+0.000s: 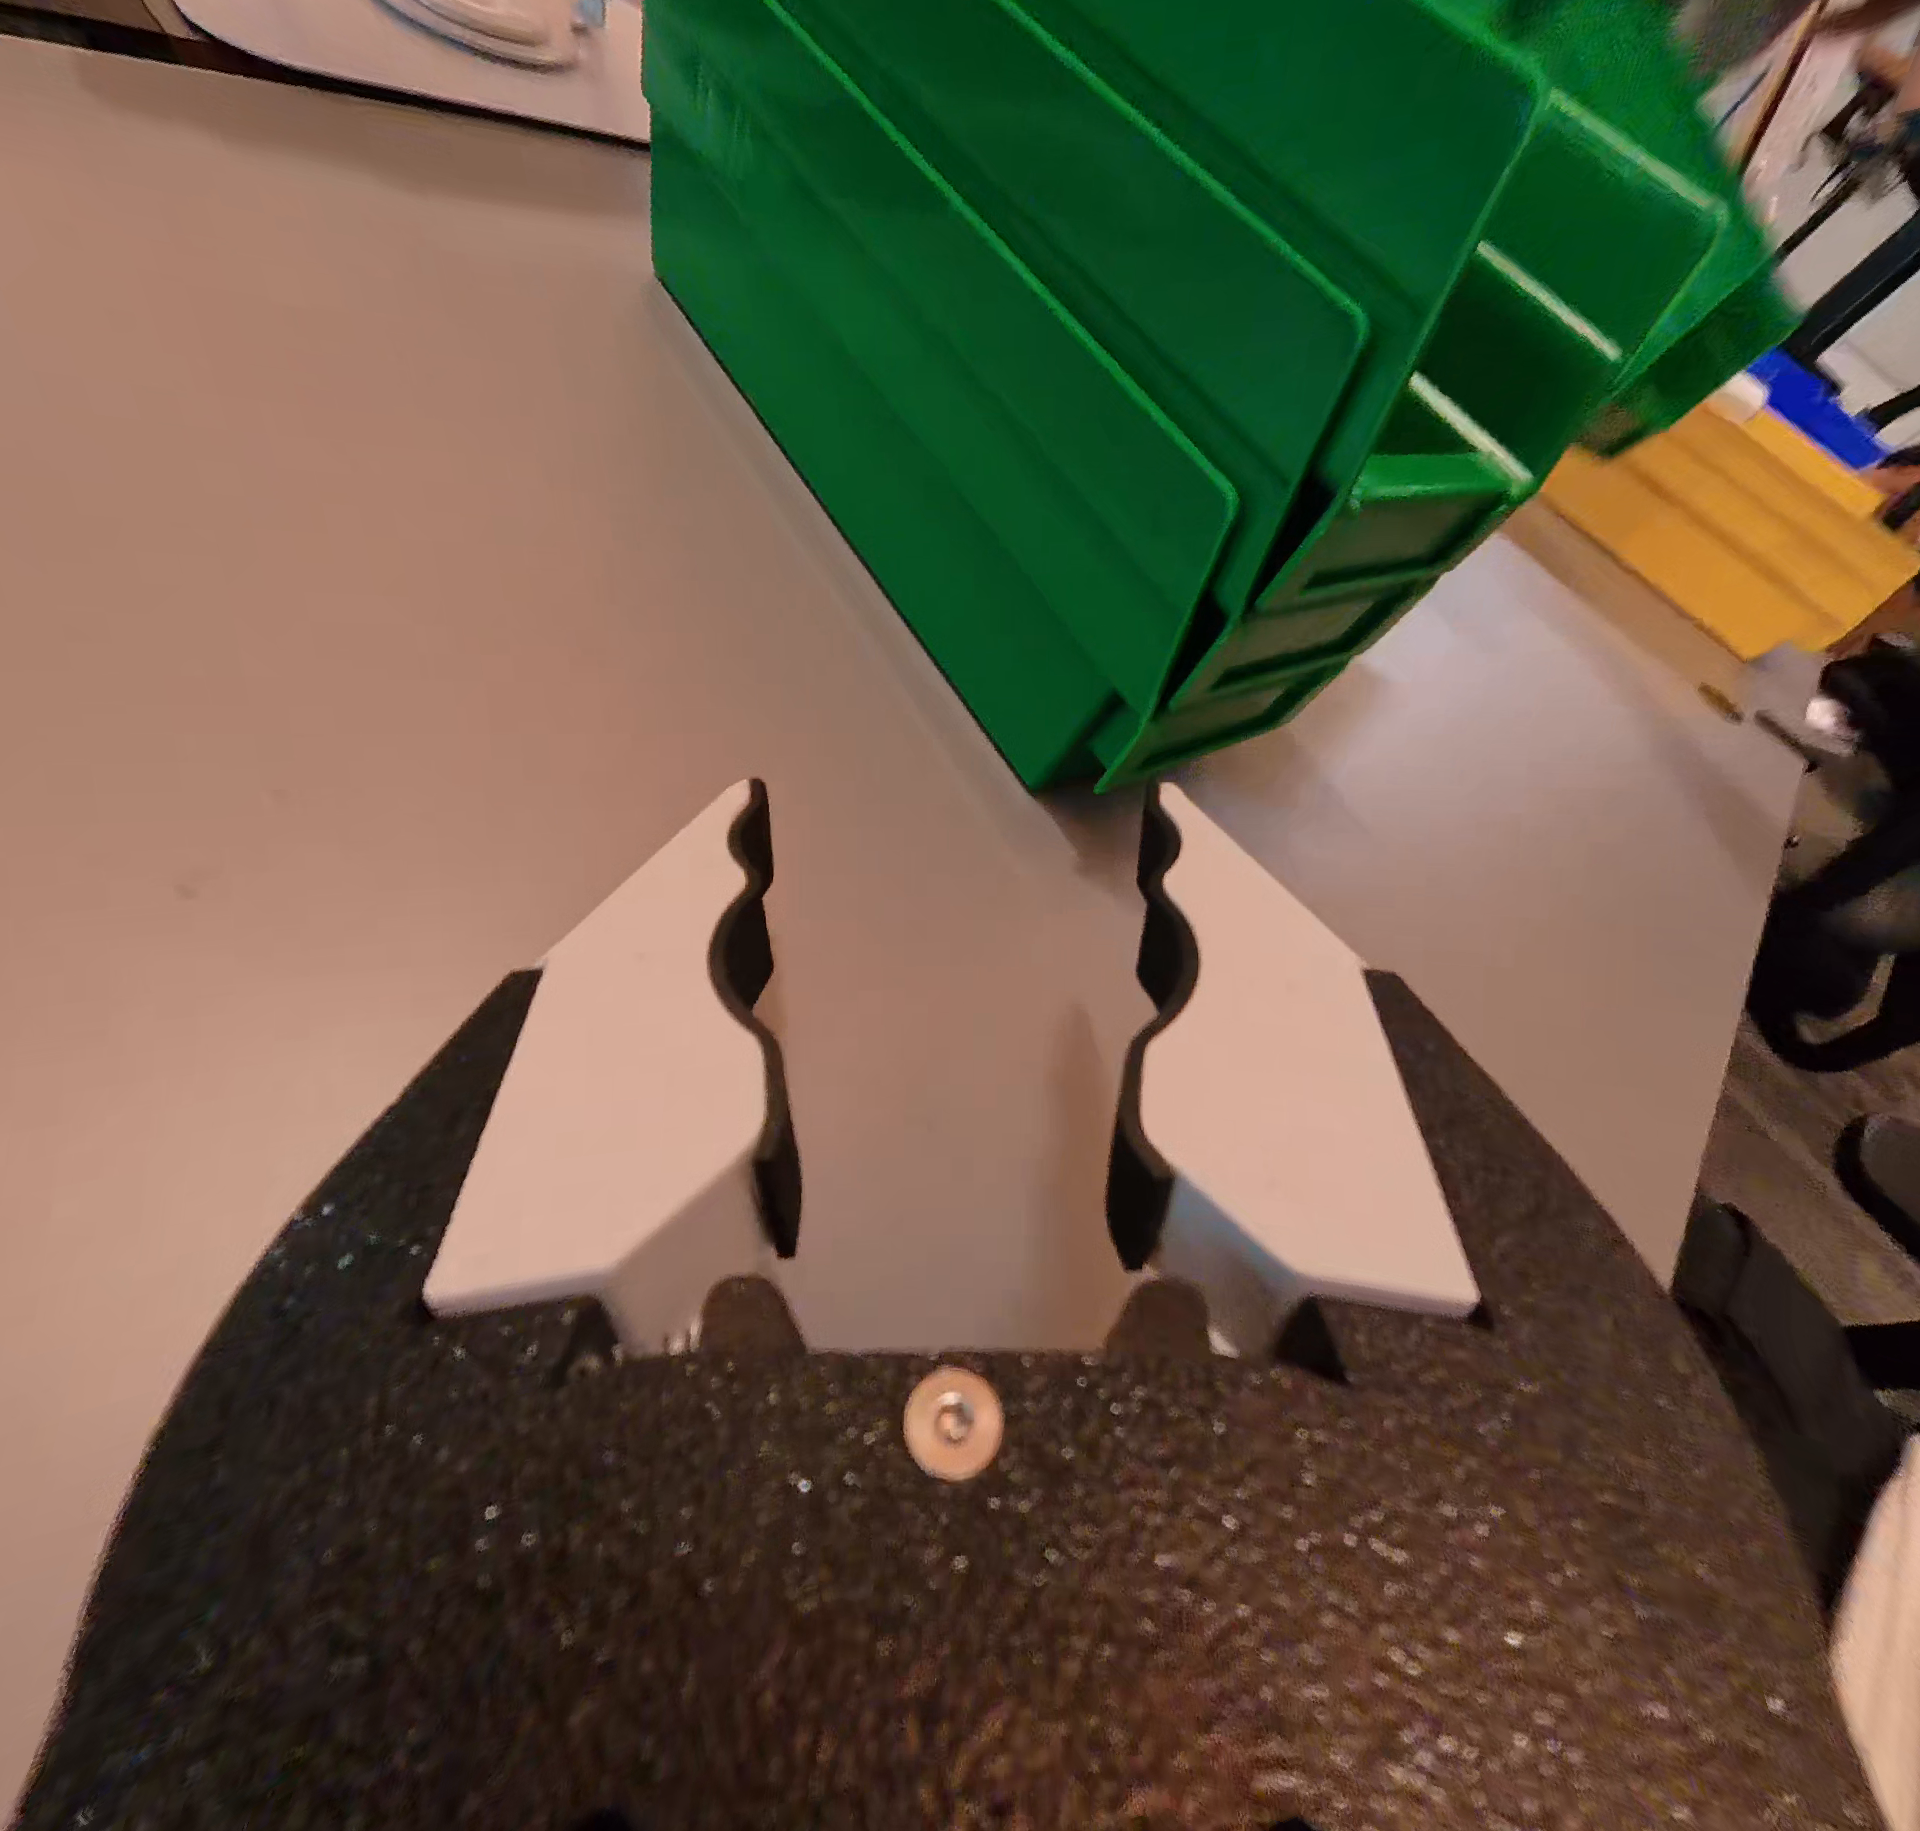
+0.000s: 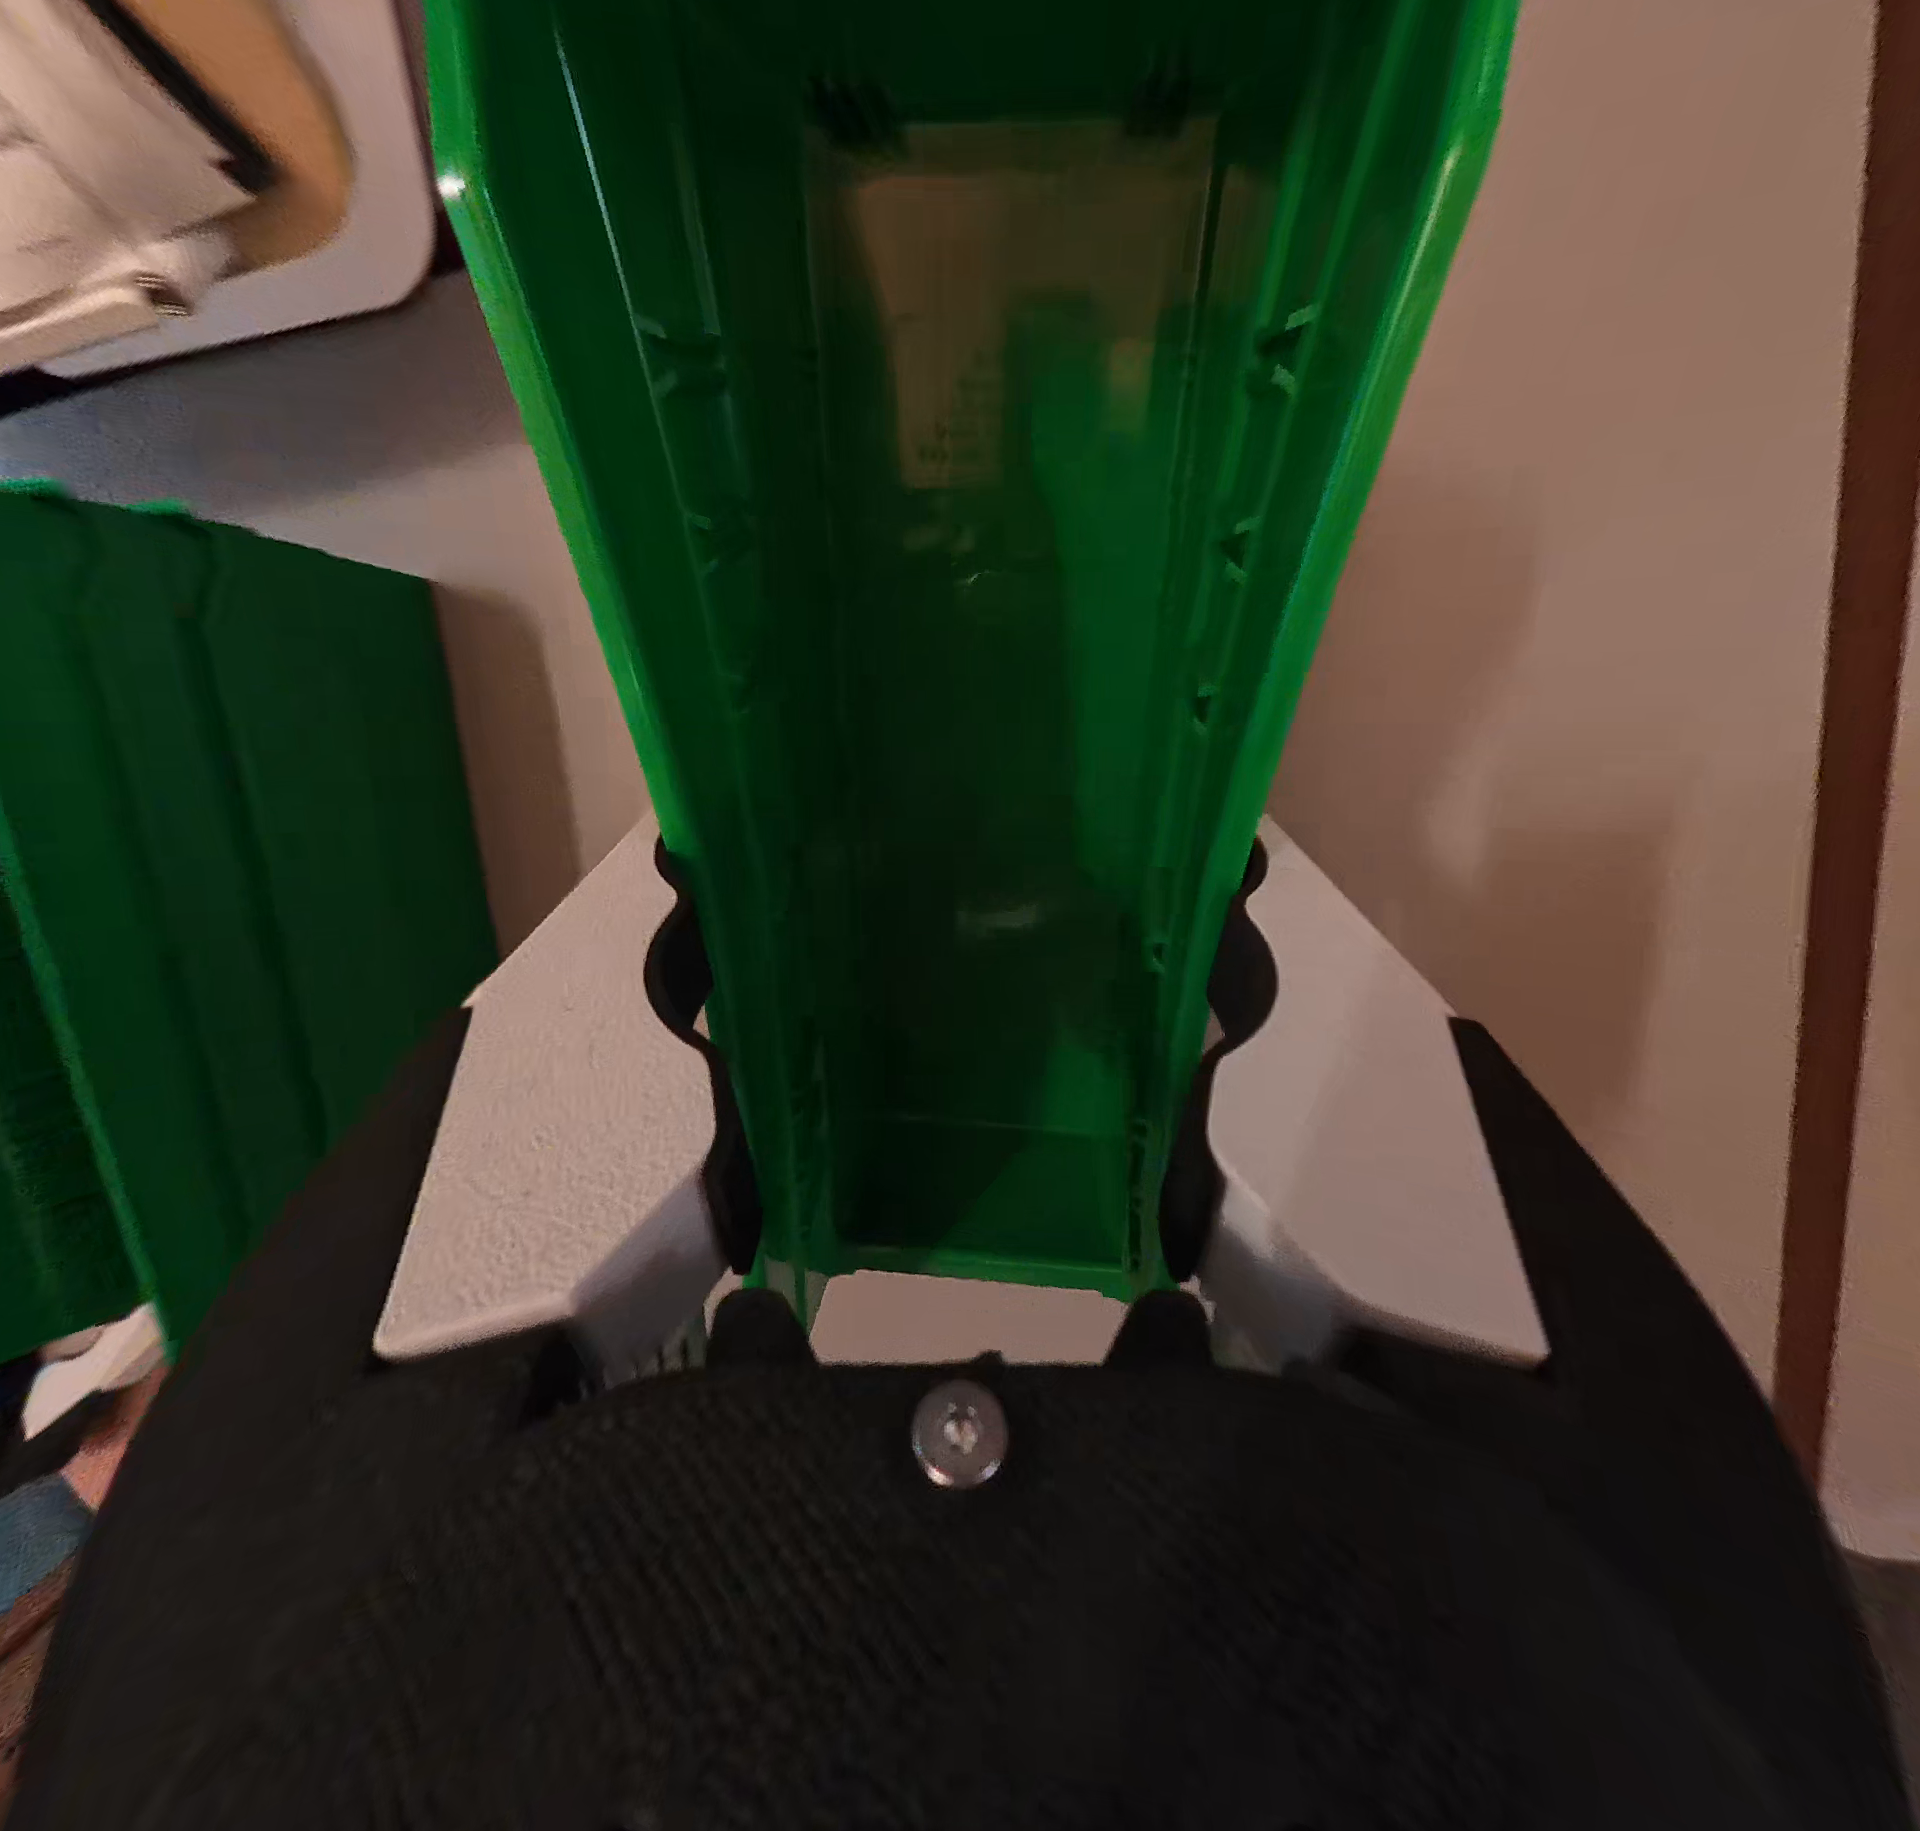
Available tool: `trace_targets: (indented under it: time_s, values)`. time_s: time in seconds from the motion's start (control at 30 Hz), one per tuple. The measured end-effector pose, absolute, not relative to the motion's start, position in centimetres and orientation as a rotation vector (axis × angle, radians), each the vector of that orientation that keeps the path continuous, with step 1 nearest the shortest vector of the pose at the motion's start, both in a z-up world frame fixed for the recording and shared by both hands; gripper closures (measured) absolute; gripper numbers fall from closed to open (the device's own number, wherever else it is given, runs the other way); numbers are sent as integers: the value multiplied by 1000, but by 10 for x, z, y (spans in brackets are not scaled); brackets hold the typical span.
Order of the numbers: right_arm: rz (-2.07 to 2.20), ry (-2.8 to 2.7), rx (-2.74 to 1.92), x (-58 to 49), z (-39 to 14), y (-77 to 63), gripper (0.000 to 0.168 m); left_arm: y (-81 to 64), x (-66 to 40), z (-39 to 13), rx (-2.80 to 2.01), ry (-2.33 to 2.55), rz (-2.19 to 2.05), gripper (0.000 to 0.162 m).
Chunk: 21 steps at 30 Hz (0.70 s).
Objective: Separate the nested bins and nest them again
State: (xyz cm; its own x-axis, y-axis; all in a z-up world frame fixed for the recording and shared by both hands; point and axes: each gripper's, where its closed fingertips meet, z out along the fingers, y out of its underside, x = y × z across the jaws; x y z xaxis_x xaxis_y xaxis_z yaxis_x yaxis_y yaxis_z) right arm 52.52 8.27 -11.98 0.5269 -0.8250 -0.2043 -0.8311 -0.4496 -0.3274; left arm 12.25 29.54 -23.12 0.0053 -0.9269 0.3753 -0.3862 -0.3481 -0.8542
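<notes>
A stack of several nested green bins [image 1: 987, 379] stands on the beige table [image 1: 312, 534], seen from its side. My left gripper [image 1: 956, 794] is open and empty, just short of the stack's near bottom corner. At the stack's far top right, one more green bin [image 1: 1652, 181] shows blurred. My right gripper [image 2: 961, 846] is shut on a green bin [image 2: 997, 534], one finger on each long side wall, and I look into its hollow inside. The stack [image 2: 208, 846] is to the left of it in the right wrist view.
The table's right edge [image 1: 1725, 1002] is close to the stack. Beyond it are stacked yellow bins [image 1: 1714, 534], a blue bin [image 1: 1808, 399] and a black chair base [image 1: 1849, 950]. A second table [image 1: 364, 25] with a white object lies at the back left.
</notes>
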Motion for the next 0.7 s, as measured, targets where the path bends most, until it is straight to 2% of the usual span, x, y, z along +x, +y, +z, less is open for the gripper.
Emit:
trace_targets:
  time_s: [0.23,0.37,0.47,0.7]
  values:
    - [42,1227,-2308,461,-18,167,68,289,125,-247,-1779,1492,-1127,87]
    - [99,1140,-2245,412,21,222,68,289,123,-245,-1780,1499,-1116,86]
    - [115,1108,-2220,378,28,254,67,291,119,-237,-1776,1482,-1131,86]
    - [93,1081,-2235,322,8,300,67,296,109,-218,-1752,1421,-1204,86]
